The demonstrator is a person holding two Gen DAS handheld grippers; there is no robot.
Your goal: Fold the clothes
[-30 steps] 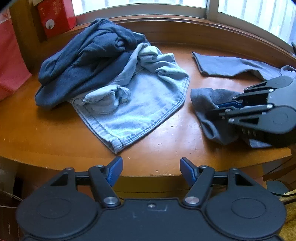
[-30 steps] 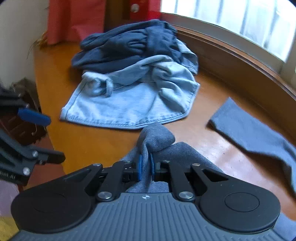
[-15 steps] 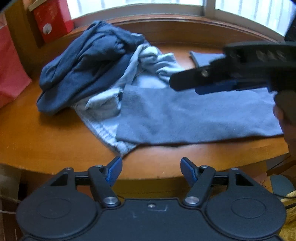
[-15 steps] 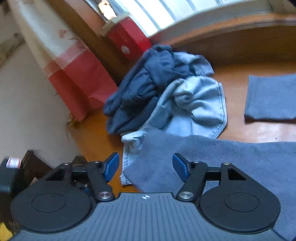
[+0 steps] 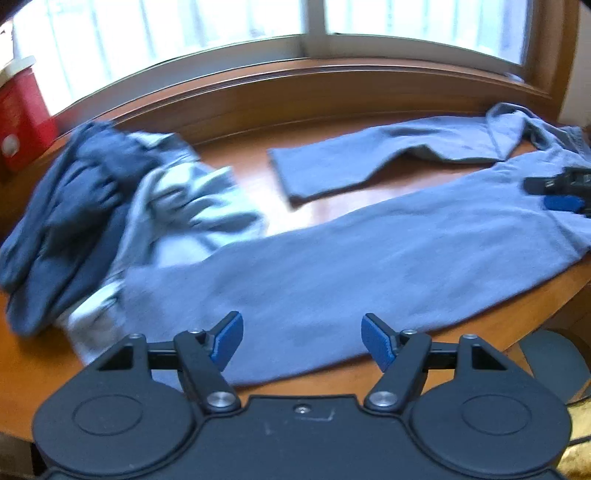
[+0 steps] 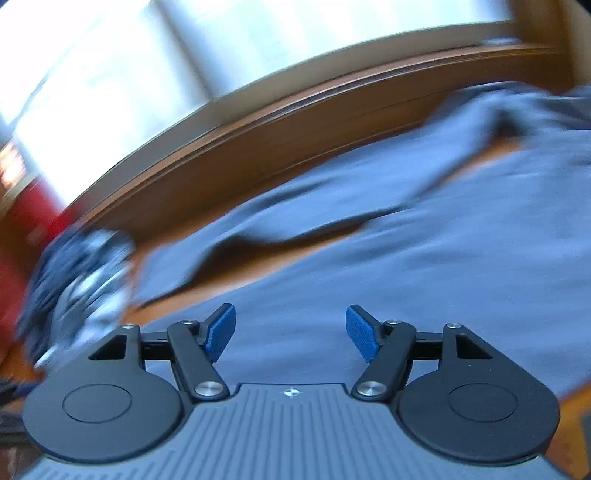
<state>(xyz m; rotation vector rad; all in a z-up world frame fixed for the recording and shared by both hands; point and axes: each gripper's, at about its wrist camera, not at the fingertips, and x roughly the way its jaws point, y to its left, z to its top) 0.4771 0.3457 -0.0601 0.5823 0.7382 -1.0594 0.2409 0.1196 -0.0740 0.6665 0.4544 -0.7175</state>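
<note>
On the table in front of me, grey trousers lie spread out, one leg running from about 8 o'clock near my left gripper up to 2 o'clock, the other leg angled off toward 12 o'clock with bare wood between the two. My left gripper hangs over the near leg's hem end with its blue pads well apart and nothing pinched between them. My right gripper also stands apart and empty, with grey cloth filling the view below it; from the left view I catch only its dark tip at 3 o'clock, over the waist end of the trousers. I cannot tell whether either gripper touches the cloth. At 9 o'clock sits a heap: a navy garment piled on pale jeans, and the trouser hem overlaps the jeans' near edge. A red box stands at 10 o'clock by the window. The right view is heavily smeared, so I make out the heap there only as a blur at 9 o'clock.
</note>
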